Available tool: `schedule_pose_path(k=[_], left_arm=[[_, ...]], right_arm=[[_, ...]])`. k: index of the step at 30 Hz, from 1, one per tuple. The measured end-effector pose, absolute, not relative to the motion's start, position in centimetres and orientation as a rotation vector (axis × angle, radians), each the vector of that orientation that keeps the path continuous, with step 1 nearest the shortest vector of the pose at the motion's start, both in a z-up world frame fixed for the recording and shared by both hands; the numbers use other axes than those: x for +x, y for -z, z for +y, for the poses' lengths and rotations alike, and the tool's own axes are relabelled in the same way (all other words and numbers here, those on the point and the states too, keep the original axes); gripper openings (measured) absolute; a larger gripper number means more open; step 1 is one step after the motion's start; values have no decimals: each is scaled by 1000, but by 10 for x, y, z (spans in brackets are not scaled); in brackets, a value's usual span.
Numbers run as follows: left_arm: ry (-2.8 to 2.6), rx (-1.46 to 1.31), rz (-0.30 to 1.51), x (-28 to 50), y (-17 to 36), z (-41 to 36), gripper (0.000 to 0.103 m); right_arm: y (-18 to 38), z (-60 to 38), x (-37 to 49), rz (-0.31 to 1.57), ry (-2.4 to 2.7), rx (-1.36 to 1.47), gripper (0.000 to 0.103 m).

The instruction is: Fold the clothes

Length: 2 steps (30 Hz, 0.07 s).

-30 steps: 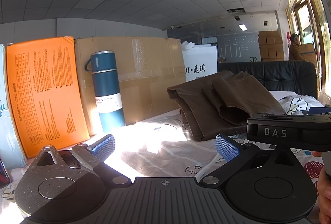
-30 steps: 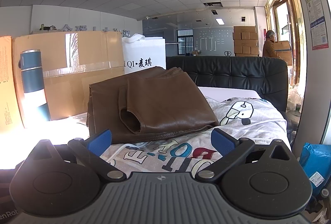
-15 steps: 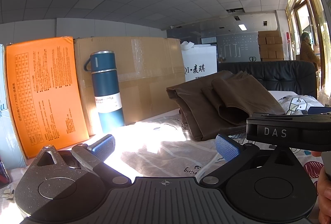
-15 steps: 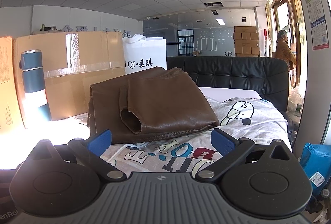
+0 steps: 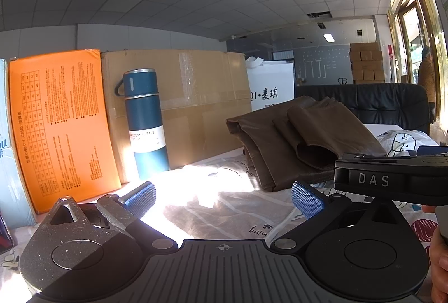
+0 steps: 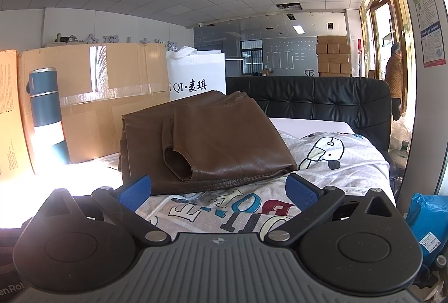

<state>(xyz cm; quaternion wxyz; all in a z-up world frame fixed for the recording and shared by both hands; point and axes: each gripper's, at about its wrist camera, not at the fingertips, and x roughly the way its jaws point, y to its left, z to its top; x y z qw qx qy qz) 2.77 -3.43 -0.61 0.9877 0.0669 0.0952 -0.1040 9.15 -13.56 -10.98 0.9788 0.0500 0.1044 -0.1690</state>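
A folded brown leather-look garment (image 6: 212, 143) lies on a printed grey-white garment (image 6: 224, 207) spread over the table. It also shows in the left wrist view (image 5: 302, 140), to the right of centre. My right gripper (image 6: 218, 189) is open and empty, just in front of the brown garment's near edge. My left gripper (image 5: 224, 198) is open and empty, low over the sunlit printed cloth (image 5: 224, 213), left of the brown garment. The right gripper's body (image 5: 392, 177) shows at the right of the left wrist view.
A blue vacuum bottle (image 5: 144, 123) stands at the back left against a cardboard box (image 5: 190, 101). An orange box (image 5: 58, 126) leans to its left. A white bag (image 6: 196, 73) and a black sofa back (image 6: 322, 98) stand behind the table. A blue packet (image 6: 428, 221) lies at the right.
Both grippers and the garments hold still. Only a person in the far background by the door has moved to the right.
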Motion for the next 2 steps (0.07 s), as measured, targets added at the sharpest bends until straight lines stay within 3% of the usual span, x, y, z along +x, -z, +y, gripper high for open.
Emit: schedule_pose_path(k=[2], left_arm=[[209,135,192,28,6,-34,103]], right_arm=[[110,-136,91,210,341,101,103]])
